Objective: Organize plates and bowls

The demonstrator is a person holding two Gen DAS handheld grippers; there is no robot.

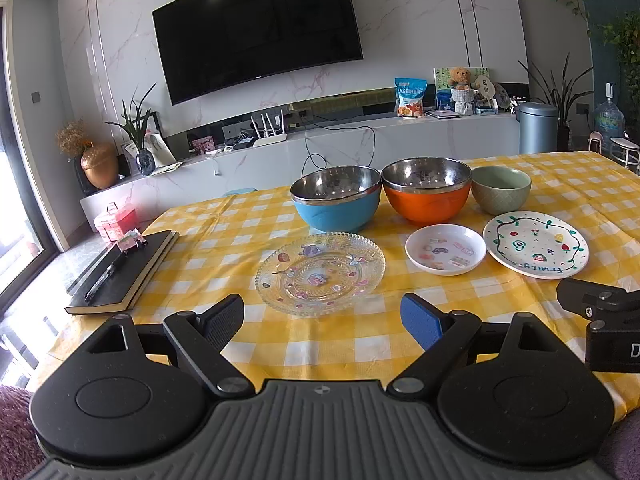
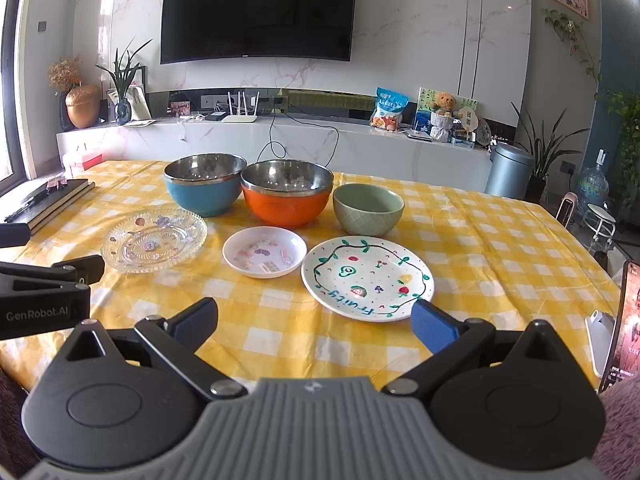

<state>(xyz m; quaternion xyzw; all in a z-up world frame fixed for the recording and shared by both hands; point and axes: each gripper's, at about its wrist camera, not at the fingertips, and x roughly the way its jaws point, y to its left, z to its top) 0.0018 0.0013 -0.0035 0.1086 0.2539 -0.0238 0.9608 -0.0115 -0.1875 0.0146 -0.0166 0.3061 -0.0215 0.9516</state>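
Glass plate (image 1: 320, 274) flat on worktop (image 1: 400, 344) dead ahead of left gripper (image 1: 323, 316), fingers apart, empty — "Fruity" plate (image 2: 366, 278) just beyond right gripper (image 2: 316, 320), fingers likewise apart — bowls behind both.

Both views are bright and sharp at centre; daylight enters from the tall window (image 1: 16, 184) at the left edge of the frame, washing it out to white; small ceiling spots glare on the black wall-mounted television screen (image 1: 256, 36) at upper centre; the 2 steel-lined bowls, blue (image 2: 205, 189) and orange (image 2: 286, 193), carry speckled highlights; shadows on the yellow checked tablecloth (image 2: 480, 240) are soft and faint; fisheye distortion bends walls and the television's edges, with dark vignetting in the corners.
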